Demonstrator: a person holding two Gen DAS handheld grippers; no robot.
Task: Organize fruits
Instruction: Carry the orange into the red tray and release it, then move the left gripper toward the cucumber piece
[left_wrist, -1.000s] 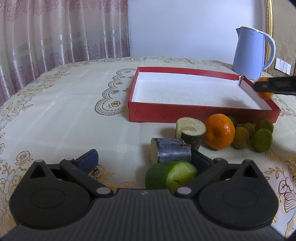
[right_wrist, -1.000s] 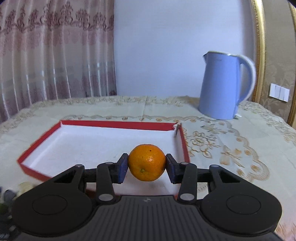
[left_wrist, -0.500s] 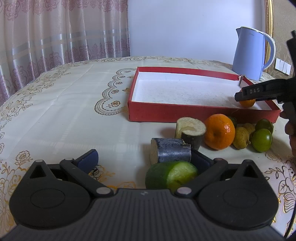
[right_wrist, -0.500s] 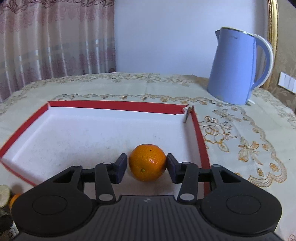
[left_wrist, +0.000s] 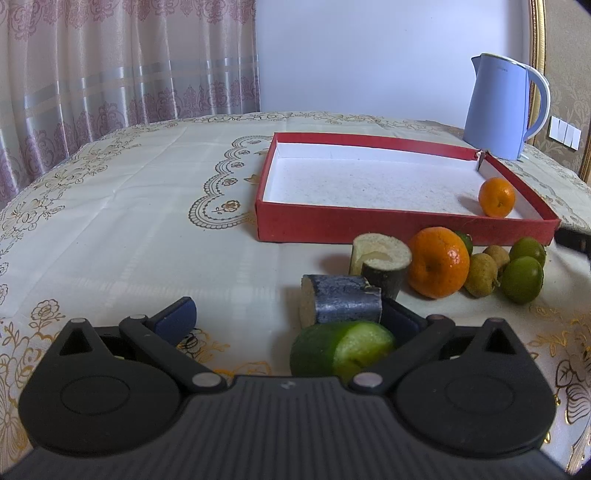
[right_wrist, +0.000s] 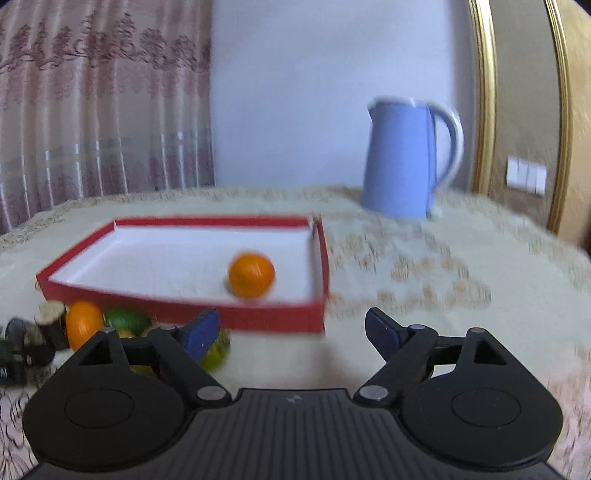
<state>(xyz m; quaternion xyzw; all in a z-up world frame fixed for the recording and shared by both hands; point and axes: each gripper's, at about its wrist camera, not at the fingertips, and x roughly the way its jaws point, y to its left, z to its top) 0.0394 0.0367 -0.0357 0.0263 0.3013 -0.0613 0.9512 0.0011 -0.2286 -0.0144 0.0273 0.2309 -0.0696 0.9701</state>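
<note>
The right tongs (right_wrist: 291, 328) have just been opening and are held wide, with nothing between them. The small orange (left_wrist: 496, 196) is seen lying in the red tray (left_wrist: 369, 225). The left tongs (left_wrist: 291, 317) are spread wide over the desk (left_wrist: 147, 221).

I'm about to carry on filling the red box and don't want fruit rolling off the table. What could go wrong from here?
The small orange lies loose in the red box by its right wall; a bump to the box could set it rolling.

The remaining fruit pile is tightly clustered against the box front, so reaching for one piece may knock its neighbours.

The green chunk lies against one finger of the open left hand-held gripper; moving it may push that piece.
</note>
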